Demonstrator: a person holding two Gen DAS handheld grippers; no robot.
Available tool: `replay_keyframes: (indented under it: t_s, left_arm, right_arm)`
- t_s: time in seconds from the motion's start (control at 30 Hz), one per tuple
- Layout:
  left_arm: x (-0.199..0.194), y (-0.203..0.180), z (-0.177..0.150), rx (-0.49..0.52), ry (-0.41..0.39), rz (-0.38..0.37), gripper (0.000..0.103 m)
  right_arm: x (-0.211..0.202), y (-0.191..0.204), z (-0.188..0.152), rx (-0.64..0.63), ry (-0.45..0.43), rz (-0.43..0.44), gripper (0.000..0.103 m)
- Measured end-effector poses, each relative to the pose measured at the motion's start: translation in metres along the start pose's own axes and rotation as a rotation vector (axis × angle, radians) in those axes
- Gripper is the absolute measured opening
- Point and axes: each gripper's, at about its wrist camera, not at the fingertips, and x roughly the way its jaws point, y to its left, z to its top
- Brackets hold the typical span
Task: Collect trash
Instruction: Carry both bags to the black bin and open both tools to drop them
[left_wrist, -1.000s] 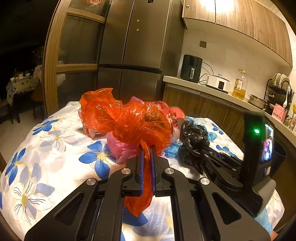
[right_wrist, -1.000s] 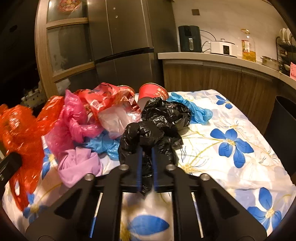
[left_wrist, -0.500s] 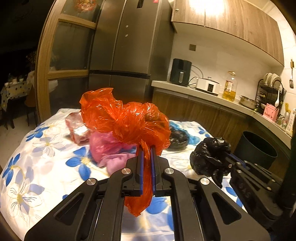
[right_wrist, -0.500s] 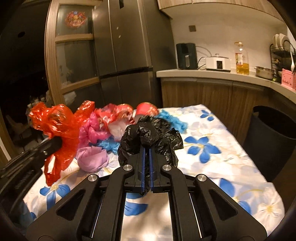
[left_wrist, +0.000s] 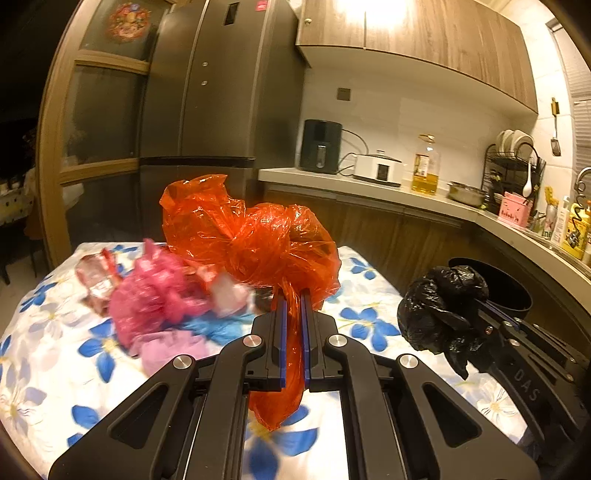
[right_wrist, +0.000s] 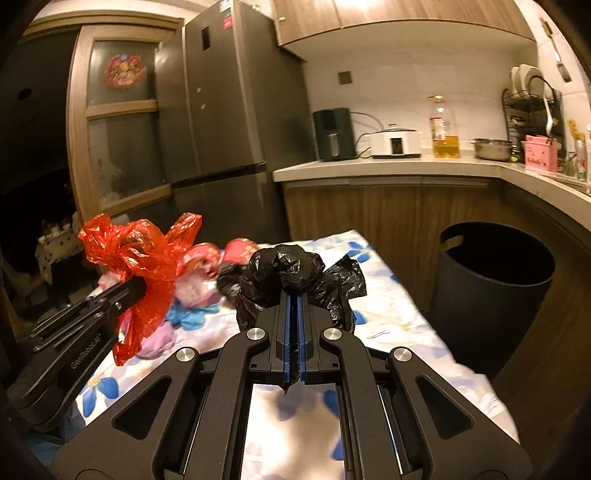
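Note:
My left gripper (left_wrist: 292, 295) is shut on a crumpled orange plastic bag (left_wrist: 255, 236), held above the flowered table; a tail of it hangs down between the fingers. The right gripper (right_wrist: 294, 295) is shut on a crumpled black plastic bag (right_wrist: 291, 275), also lifted off the table. Each shows in the other's view: the black bag (left_wrist: 443, 306) at the right, the orange bag (right_wrist: 136, 258) at the left. A heap of pink, red, blue and lilac trash (left_wrist: 162, 295) lies on the table behind. A black bin (right_wrist: 495, 284) stands open on the floor to the right.
The table wears a white cloth with blue flowers (left_wrist: 55, 362). A dark fridge (left_wrist: 221, 122) stands behind it. A wooden counter (right_wrist: 399, 170) with appliances, an oil bottle and a dish rack runs along the right, close behind the bin.
Both grippers have lifted and swung to the right with their bags, away from the trash heap. The black bin has come into view, closer to the right gripper.

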Motion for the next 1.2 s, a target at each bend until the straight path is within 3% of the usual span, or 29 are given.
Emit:
replay_keyframes:
  t_s: [0.77, 1.2]
  left_arm:
    - [0.062, -0.151, 0.033, 0.146, -0.017, -0.243, 0.006]
    - [0.097, -0.226, 0.046, 0.182, -0.018, -0.387, 0.006]
  right_arm:
    - [-0.024, -0.130, 0.040, 0.097, -0.134, -0.251, 0.003]
    - [-0.023, -0.196, 0.057, 0.137, -0.180, -0.321, 0.003]
